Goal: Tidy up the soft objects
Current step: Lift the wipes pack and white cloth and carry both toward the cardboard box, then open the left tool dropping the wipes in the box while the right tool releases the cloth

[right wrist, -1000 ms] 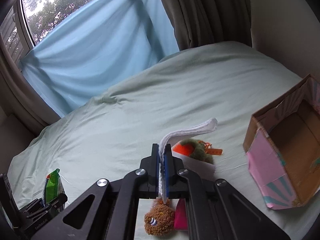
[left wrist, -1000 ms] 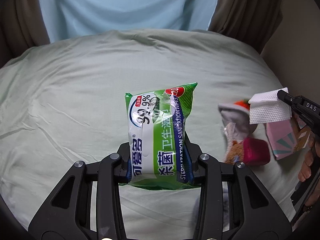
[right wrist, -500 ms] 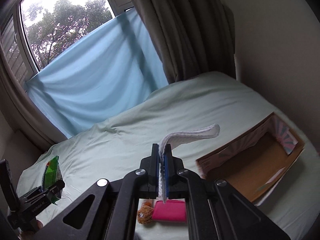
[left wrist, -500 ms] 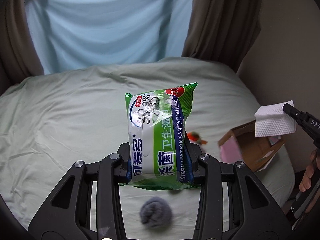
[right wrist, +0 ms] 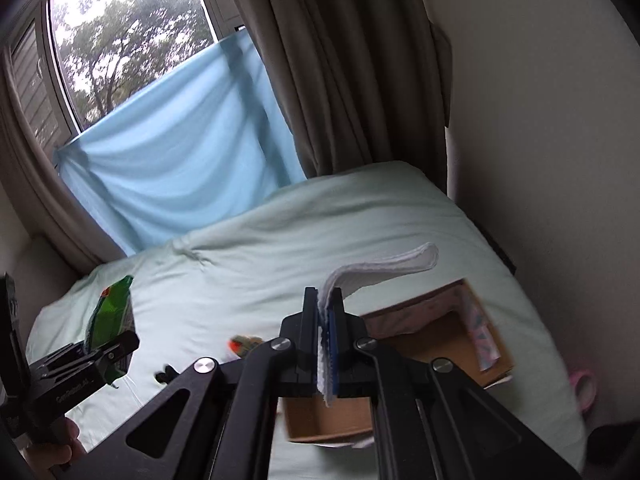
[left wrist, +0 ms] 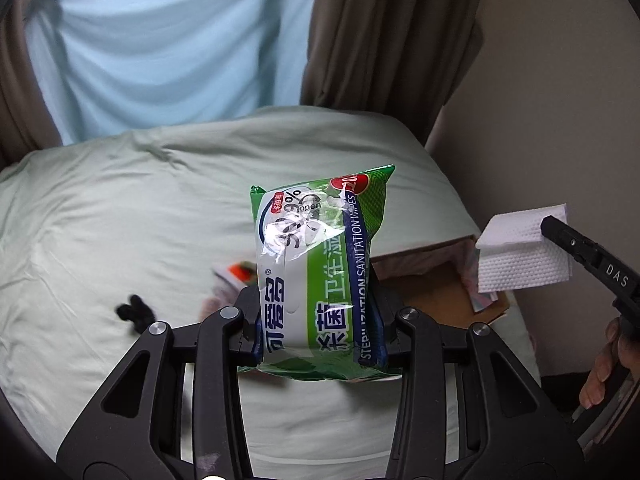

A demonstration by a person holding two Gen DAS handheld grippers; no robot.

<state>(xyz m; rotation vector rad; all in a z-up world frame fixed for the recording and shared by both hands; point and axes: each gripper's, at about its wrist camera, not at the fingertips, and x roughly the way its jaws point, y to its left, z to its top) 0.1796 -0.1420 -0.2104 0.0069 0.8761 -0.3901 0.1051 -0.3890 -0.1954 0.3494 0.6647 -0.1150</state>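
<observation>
my left gripper [left wrist: 318,320] clamps a green sanitation wipes pack [left wrist: 320,264]; my right gripper [right wrist: 329,344] pinches a folded white paper towel [right wrist: 376,272] above the bed [right wrist: 320,236].

Bed [left wrist: 120,220] fills lower room, covered in pale green sheet, lightly creased. Behind it, light blue cloth [right wrist: 180,152] stretched across lower window. Window [right wrist: 120,40] above shows trees, overcast daylight, bright. Brown curtains [right wrist: 340,80] hang in heavy folds at right of window; another brown curtain [left wrist: 16,92] at left. Plain beige wall [right wrist: 540,160] along bed's right side, dim.
</observation>
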